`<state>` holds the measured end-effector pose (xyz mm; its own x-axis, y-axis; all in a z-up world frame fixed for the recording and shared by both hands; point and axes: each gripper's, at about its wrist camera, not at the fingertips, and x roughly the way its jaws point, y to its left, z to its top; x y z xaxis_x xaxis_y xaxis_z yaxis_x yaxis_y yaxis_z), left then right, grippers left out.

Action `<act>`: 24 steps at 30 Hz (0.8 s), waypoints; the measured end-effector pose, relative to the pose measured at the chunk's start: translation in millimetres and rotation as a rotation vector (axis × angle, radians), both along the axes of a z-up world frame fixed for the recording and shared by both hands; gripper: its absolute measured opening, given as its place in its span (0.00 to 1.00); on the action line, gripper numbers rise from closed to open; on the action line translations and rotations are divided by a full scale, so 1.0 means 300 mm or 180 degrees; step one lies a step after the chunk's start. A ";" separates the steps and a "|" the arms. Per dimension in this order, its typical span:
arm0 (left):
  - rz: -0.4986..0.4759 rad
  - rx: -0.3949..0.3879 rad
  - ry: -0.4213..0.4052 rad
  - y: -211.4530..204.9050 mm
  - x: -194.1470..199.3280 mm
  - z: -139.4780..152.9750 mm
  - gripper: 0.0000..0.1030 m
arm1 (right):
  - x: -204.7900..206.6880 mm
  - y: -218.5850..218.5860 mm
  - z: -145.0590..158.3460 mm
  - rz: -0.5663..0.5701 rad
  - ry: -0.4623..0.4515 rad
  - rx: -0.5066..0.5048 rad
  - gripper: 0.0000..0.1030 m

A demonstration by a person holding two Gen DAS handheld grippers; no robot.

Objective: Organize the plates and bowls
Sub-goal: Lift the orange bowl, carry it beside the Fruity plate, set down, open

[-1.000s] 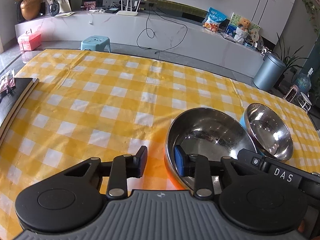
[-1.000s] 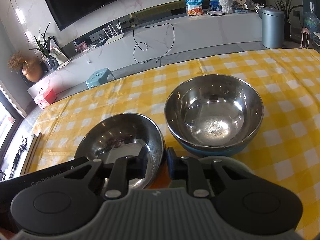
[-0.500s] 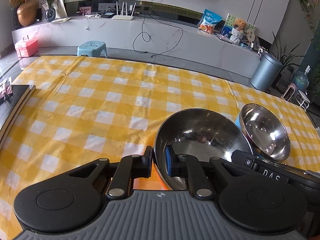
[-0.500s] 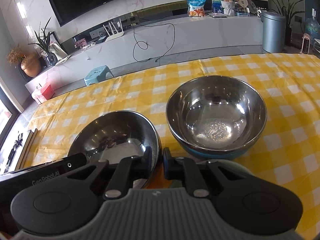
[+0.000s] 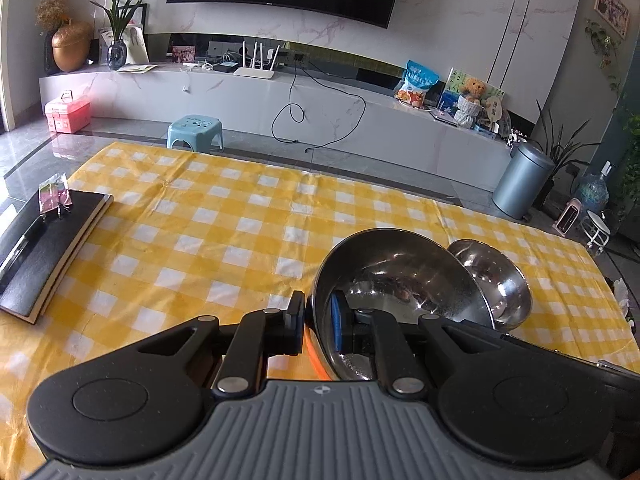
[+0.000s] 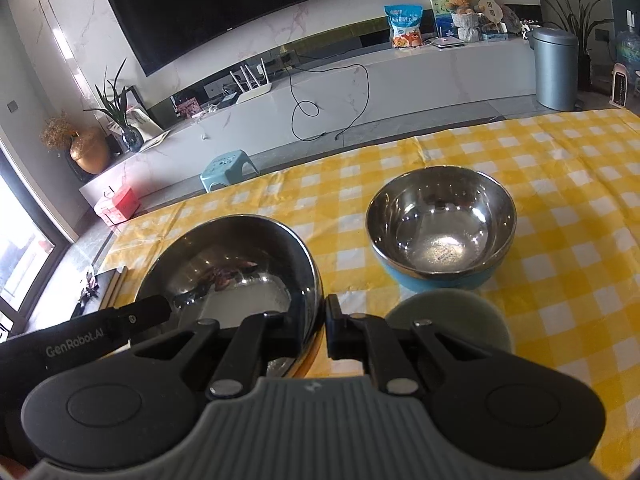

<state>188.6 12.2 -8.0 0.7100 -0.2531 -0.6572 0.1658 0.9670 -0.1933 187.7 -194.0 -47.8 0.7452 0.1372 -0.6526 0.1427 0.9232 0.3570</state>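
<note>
A steel bowl with an orange outside (image 5: 396, 280) is held above the yellow checked tablecloth (image 5: 208, 232). My left gripper (image 5: 318, 326) is shut on its left rim. My right gripper (image 6: 318, 330) is shut on its right rim, where the same bowl (image 6: 236, 276) fills the lower left of the right wrist view. A second steel bowl with a blue outside (image 6: 440, 228) sits on the cloth to the right and also shows in the left wrist view (image 5: 496, 280). A pale green dish (image 6: 448, 316) lies just under my right gripper.
A black notebook (image 5: 44, 240) with a small packet on it lies at the table's left edge. Beyond the far edge are a teal stool (image 5: 195, 130), a white TV bench and a grey bin (image 5: 522, 184).
Both grippers have closed on the orange-backed bowl's rim and lifted it off the cloth. The table now looks farther below in both views.
</note>
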 end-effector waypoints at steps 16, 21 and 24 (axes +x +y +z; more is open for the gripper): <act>-0.0201 -0.0090 0.0145 -0.049 -0.298 -0.001 0.14 | -0.365 -0.096 0.022 -0.0123 0.0214 0.0273 0.08; -0.0338 -0.0225 0.0362 -0.081 -0.343 -0.067 0.14 | -0.453 -0.147 0.004 -0.0239 0.0294 0.0218 0.08; -0.0379 -0.0346 0.0581 -0.096 -0.349 -0.119 0.14 | -0.486 -0.185 -0.017 -0.0330 0.0378 0.0219 0.08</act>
